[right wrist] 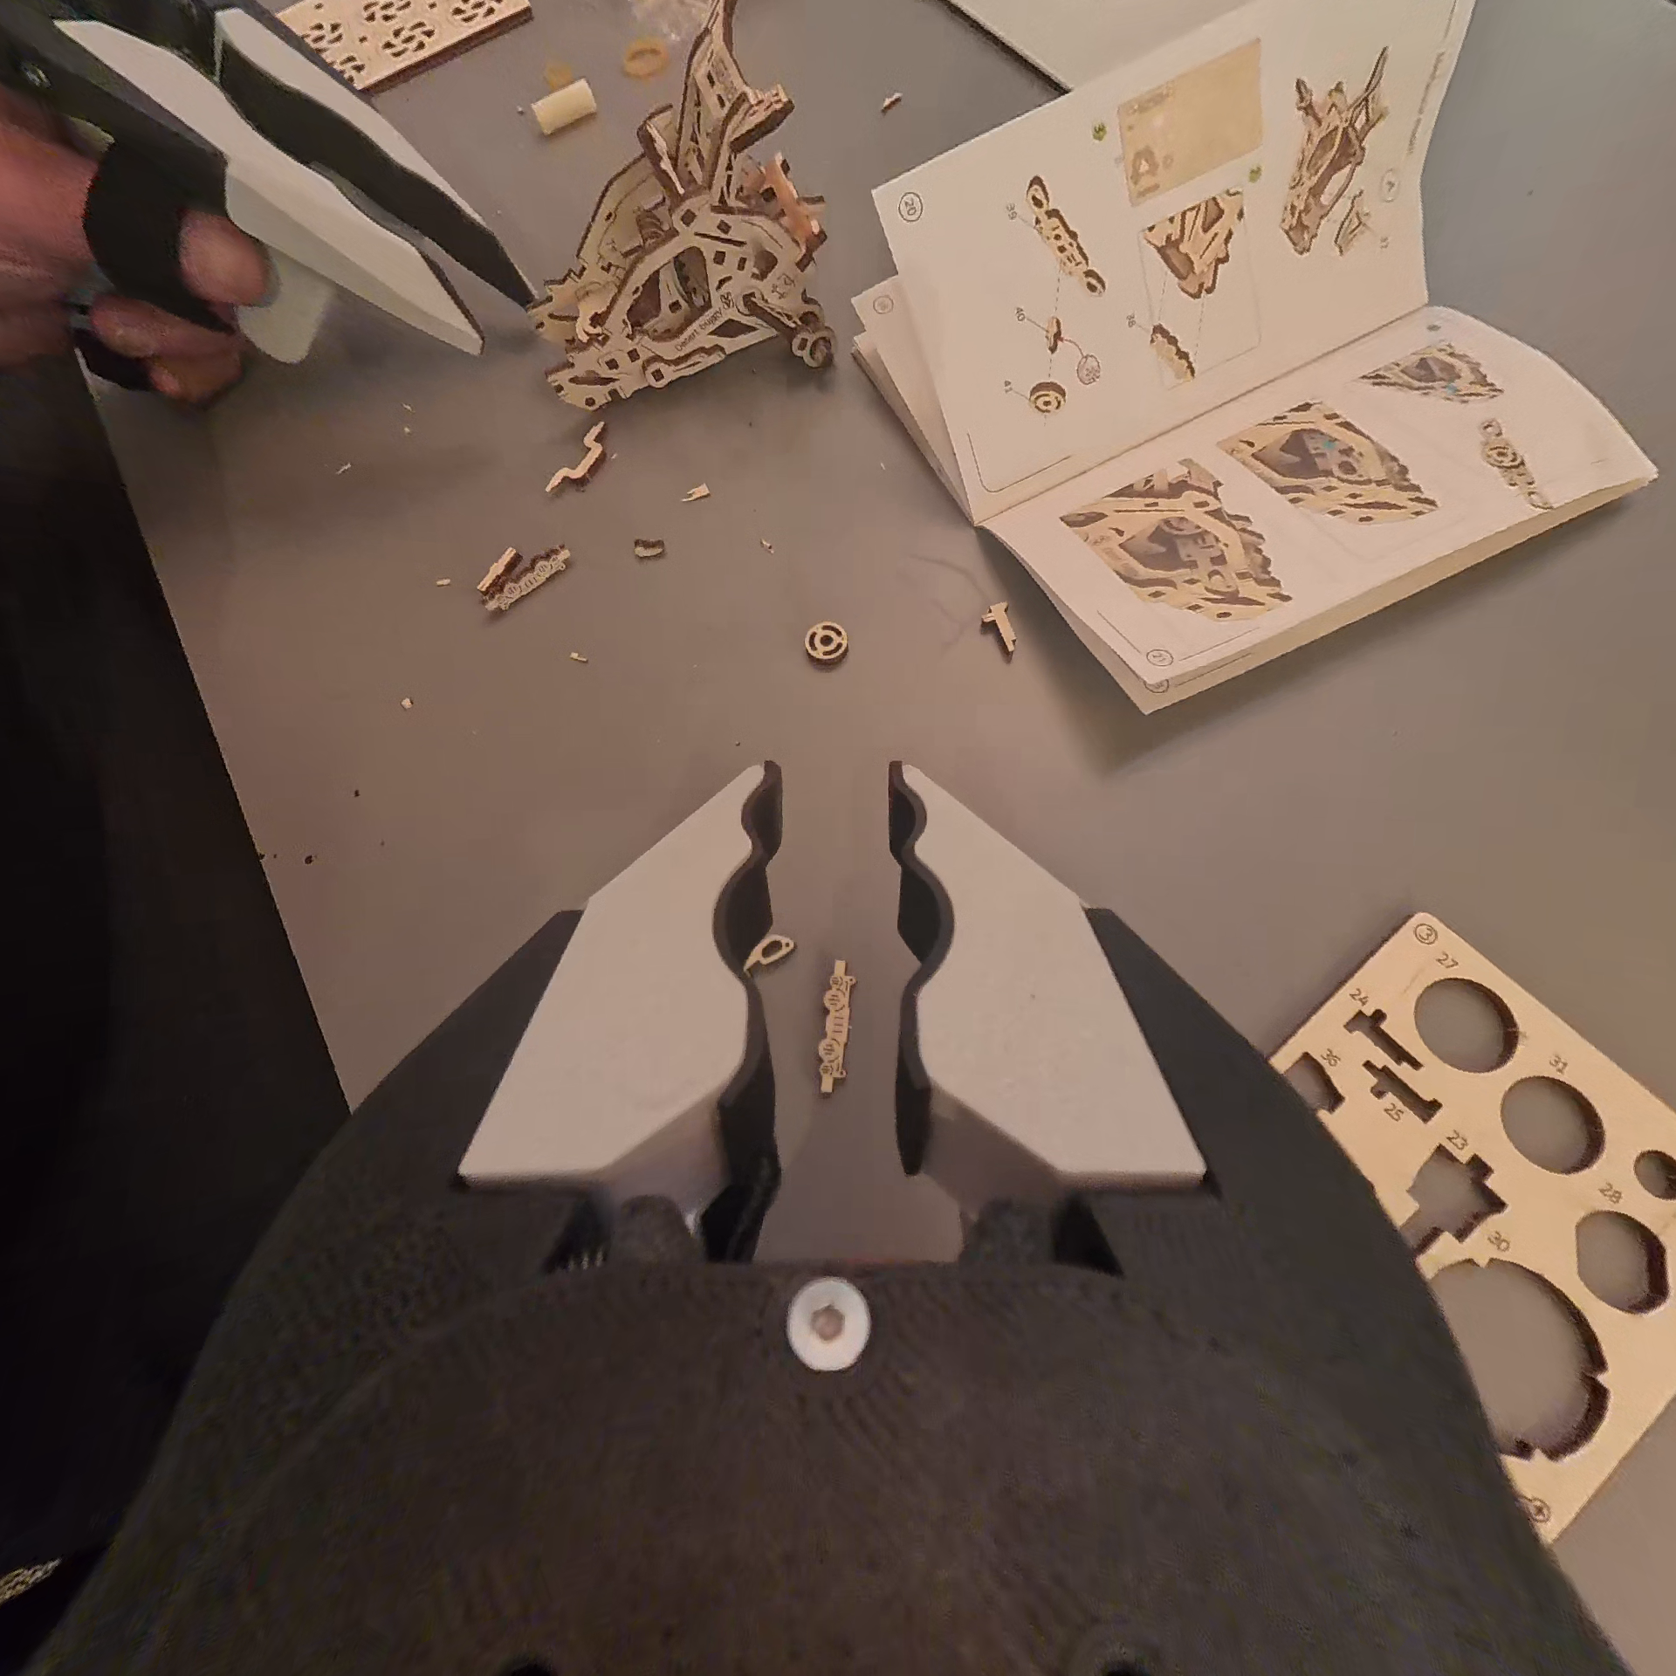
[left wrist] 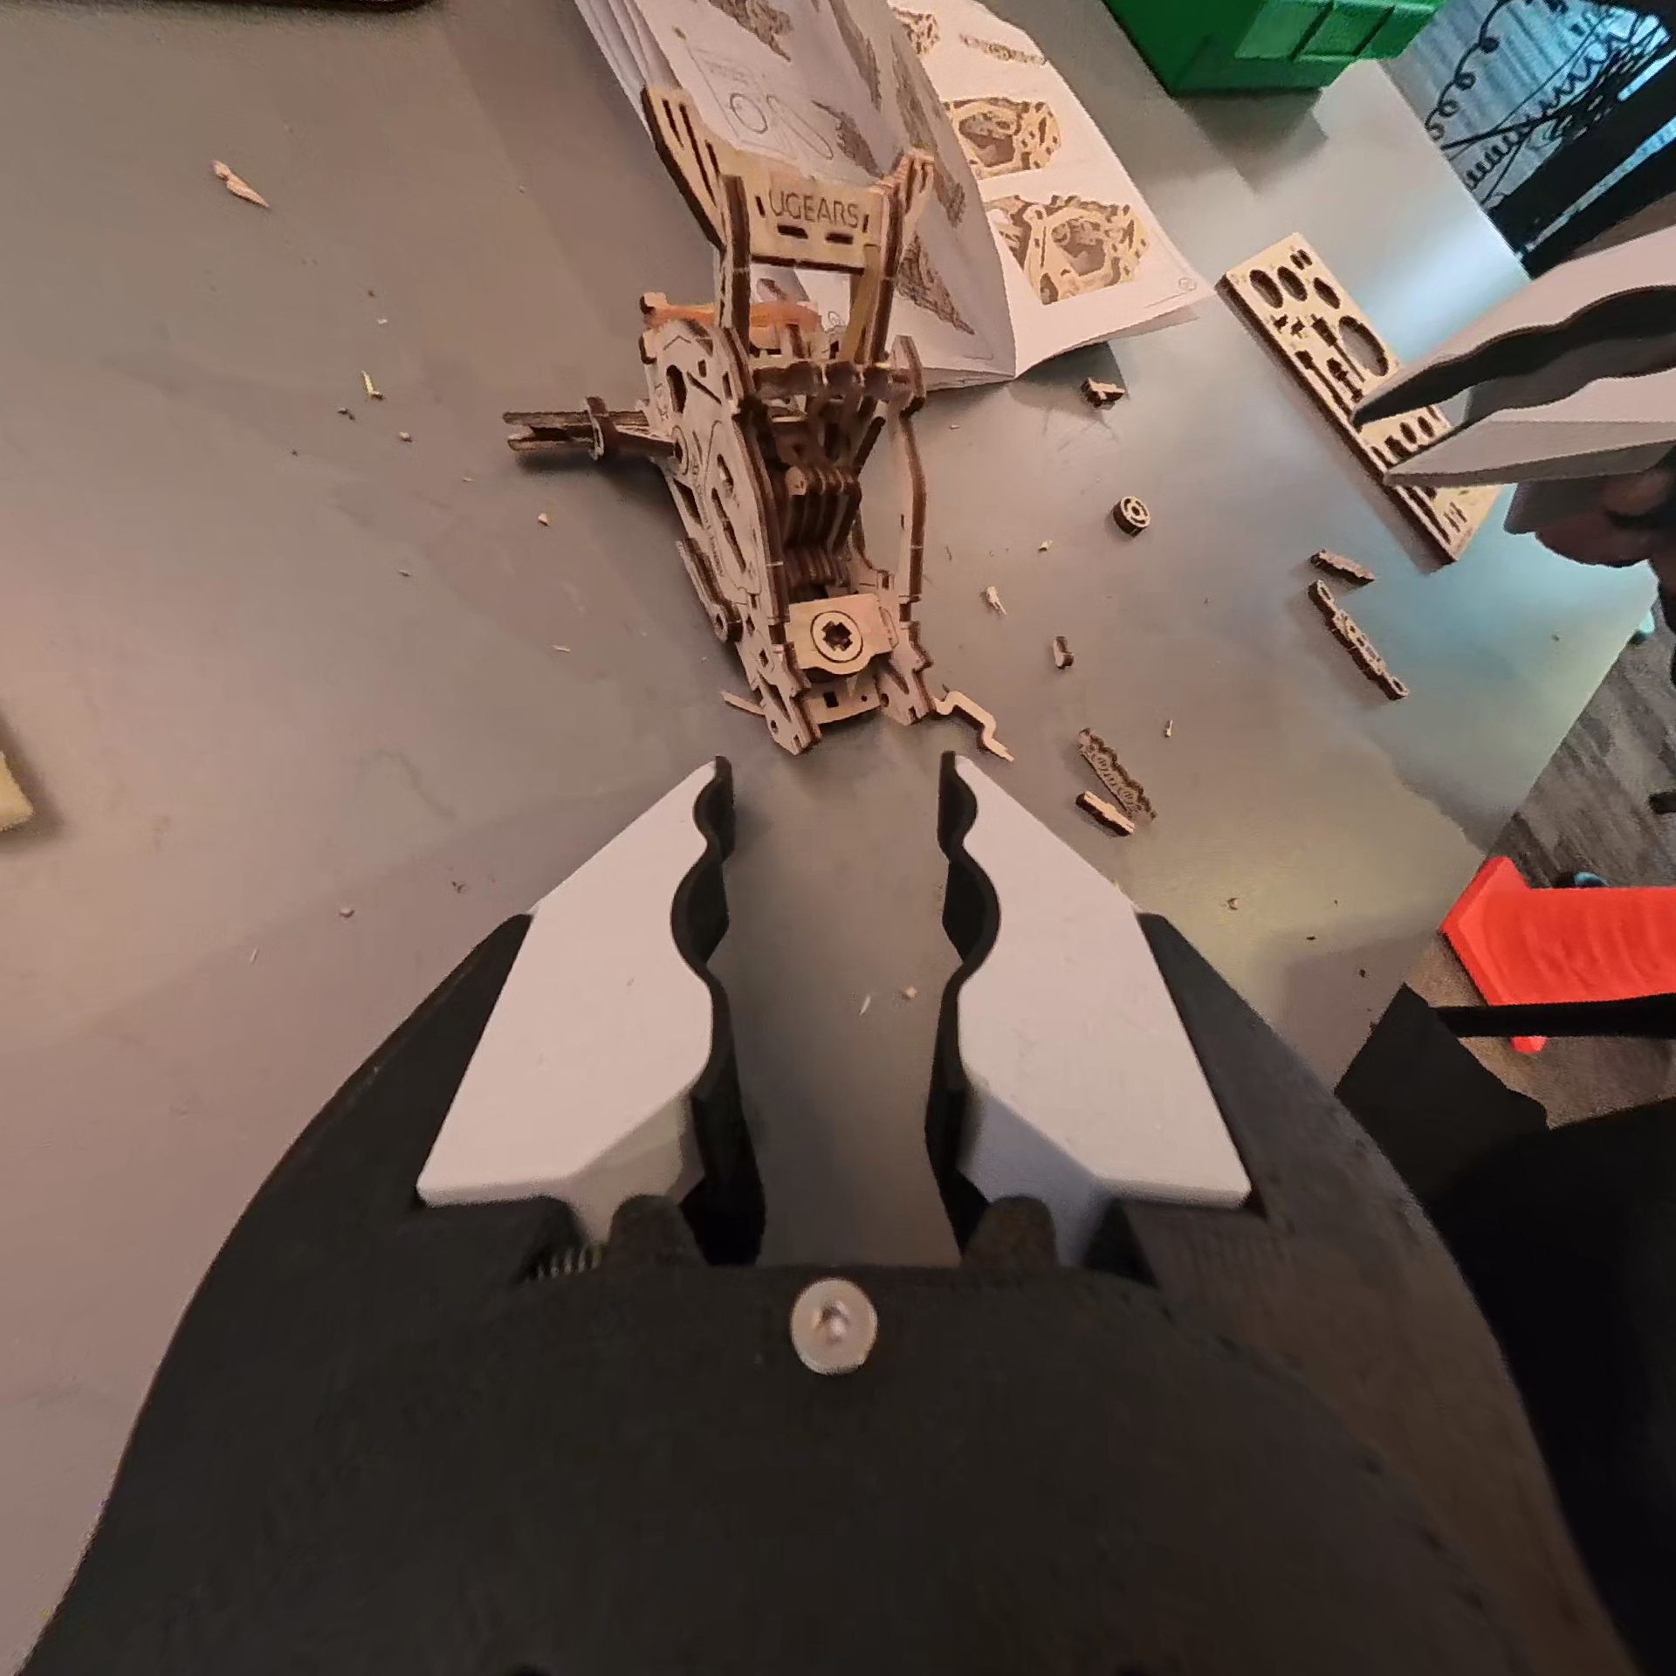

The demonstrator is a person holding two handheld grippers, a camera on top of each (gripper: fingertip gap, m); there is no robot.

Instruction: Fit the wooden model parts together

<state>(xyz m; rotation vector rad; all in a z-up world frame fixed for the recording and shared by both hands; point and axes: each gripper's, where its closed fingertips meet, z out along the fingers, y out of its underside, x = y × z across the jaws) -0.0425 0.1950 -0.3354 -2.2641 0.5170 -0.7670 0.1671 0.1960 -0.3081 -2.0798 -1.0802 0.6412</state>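
A partly built wooden model (left wrist: 789, 508) stands on the grey table (left wrist: 272, 635); it also shows in the right wrist view (right wrist: 680, 272). My left gripper (left wrist: 834, 771) is open and empty, its tips just short of the model's near end; it also shows in the right wrist view (right wrist: 503, 322). My right gripper (right wrist: 833, 771) is open and empty above the table. A thin long wooden strip (right wrist: 834, 1025) and a small loop piece (right wrist: 769, 952) lie on the table between its fingers. The right gripper (left wrist: 1374, 444) also shows at the right in the left wrist view.
An open instruction booklet (right wrist: 1270, 408) lies right of the model. A punched plywood sheet (right wrist: 1496, 1179) lies at the near right. Loose parts are scattered: a ring (right wrist: 828, 644), a zigzag piece (right wrist: 576, 462), a short bar (right wrist: 524, 576). A green box (left wrist: 1270, 36) stands at the back. The tips of one gripper are about 20 cm away from the tips of the other.
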